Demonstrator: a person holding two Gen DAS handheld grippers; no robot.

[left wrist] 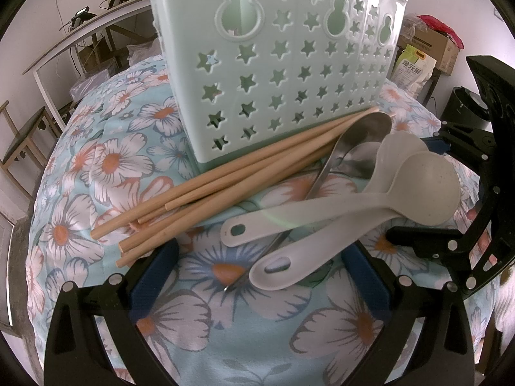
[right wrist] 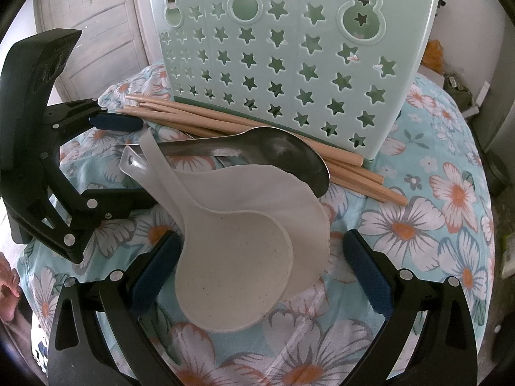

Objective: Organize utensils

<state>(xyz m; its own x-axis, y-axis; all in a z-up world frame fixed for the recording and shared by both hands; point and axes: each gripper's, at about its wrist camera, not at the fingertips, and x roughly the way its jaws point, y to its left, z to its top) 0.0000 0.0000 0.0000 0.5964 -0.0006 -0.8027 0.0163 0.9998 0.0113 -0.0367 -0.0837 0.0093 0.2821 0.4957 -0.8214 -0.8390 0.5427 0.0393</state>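
A mint-green utensil holder (left wrist: 283,64) (right wrist: 289,64) with star cut-outs stands upright on the floral cloth. Several wooden chopsticks (left wrist: 225,186) (right wrist: 193,119) lie against its base. Two metal spoons (left wrist: 363,138) (right wrist: 283,154) rest on them, and two white plastic spoons (left wrist: 322,212) (right wrist: 238,257) lie stacked in front. My left gripper (left wrist: 260,276) (right wrist: 135,160) is open, with the white spoons' handle ends between its fingers. From the opposite side my right gripper (right wrist: 262,270) (left wrist: 418,189) is open around the white spoons' bowls. The holder's inside is hidden.
A flower-patterned blue cloth (left wrist: 225,337) (right wrist: 434,209) covers the rounded table. A shelf (left wrist: 80,38) and a wooden chair (left wrist: 22,141) stand at the left, boxes and bags (left wrist: 425,54) and a black appliance (left wrist: 463,106) at the right. A door (right wrist: 96,32) is behind. A hand (right wrist: 9,289) shows low left.
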